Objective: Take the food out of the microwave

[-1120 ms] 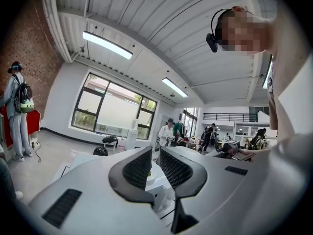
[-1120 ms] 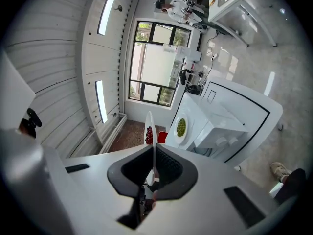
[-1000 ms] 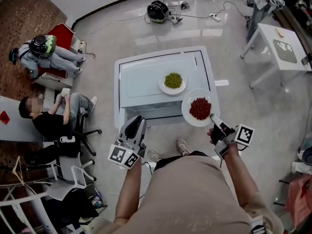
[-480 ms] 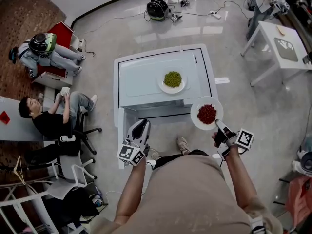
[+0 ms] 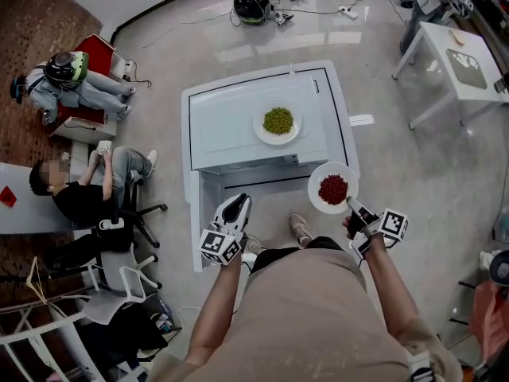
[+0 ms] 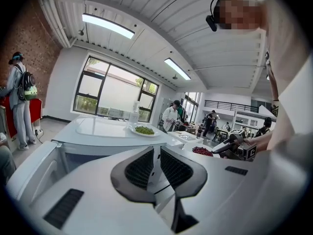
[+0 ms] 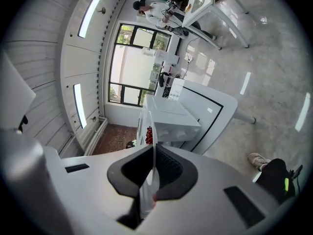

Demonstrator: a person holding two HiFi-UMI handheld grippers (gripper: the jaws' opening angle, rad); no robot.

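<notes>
The white microwave (image 5: 238,126) stands in the middle of the floor with its door (image 5: 192,221) swung open on the left. On its top rests a plate of green food (image 5: 277,122), which the left gripper view shows too (image 6: 144,130). My right gripper (image 5: 354,210) is shut on the rim of a white plate of red food (image 5: 332,189), held level off the microwave's front right corner. In the right gripper view the plate's edge (image 7: 148,190) runs between the pads of my right gripper (image 7: 152,148). My left gripper (image 5: 235,210) hangs shut and empty before the open cavity, and its own view shows it (image 6: 157,151) the same way.
A seated person (image 5: 79,201) and an office chair (image 5: 131,221) are left of the microwave, another person (image 5: 75,86) on a red seat farther back. A white table (image 5: 457,62) stands at the right. A dark bag (image 5: 253,5) and cables lie on the floor behind.
Both grippers have sunk and drawn back toward my body. The plate of red food went with the right gripper, off the microwave's corner. The left gripper shifted slightly right.
</notes>
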